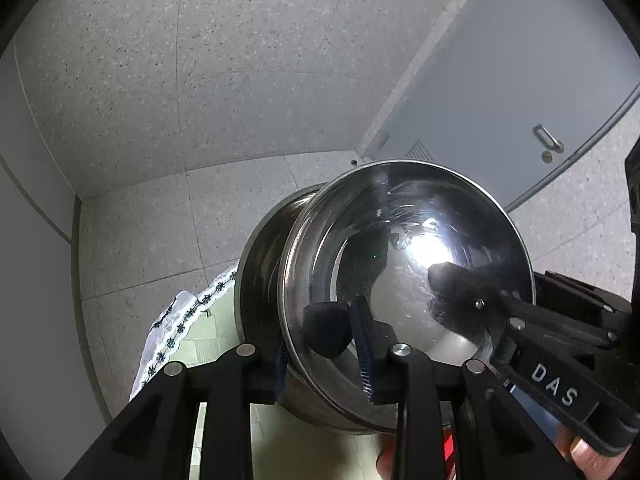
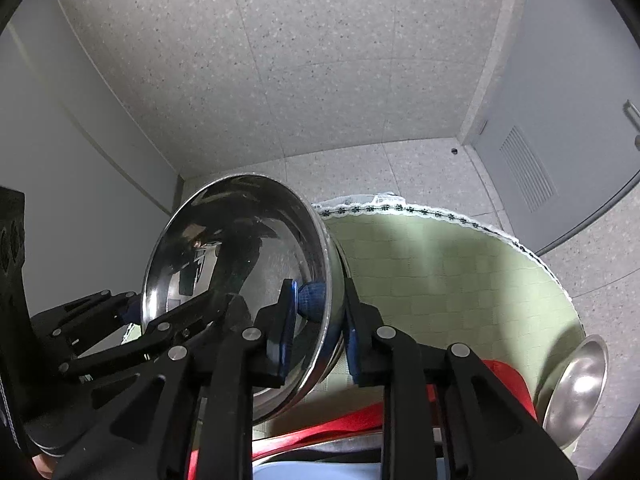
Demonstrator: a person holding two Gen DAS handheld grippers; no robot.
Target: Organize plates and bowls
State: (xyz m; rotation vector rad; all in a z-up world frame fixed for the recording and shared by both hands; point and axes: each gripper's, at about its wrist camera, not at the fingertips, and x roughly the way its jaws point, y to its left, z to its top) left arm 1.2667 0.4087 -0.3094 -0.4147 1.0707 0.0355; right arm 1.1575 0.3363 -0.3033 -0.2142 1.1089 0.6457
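Red dish [image 2: 352,424] mostly hidden behind gripper frame; small steel bowl [image 2: 576,388] cut by lens edge; 1 fingertip [image 1: 588,454] barely showing.

Your two grippers crowd the tilted steel bowl [image 1: 404,280] from opposite rims, so nothing passes between them. To its right the green tablecloth [image 2: 440,280] lies bare up to a red plate [image 2: 508,376] and a second steel bowl [image 2: 576,388].
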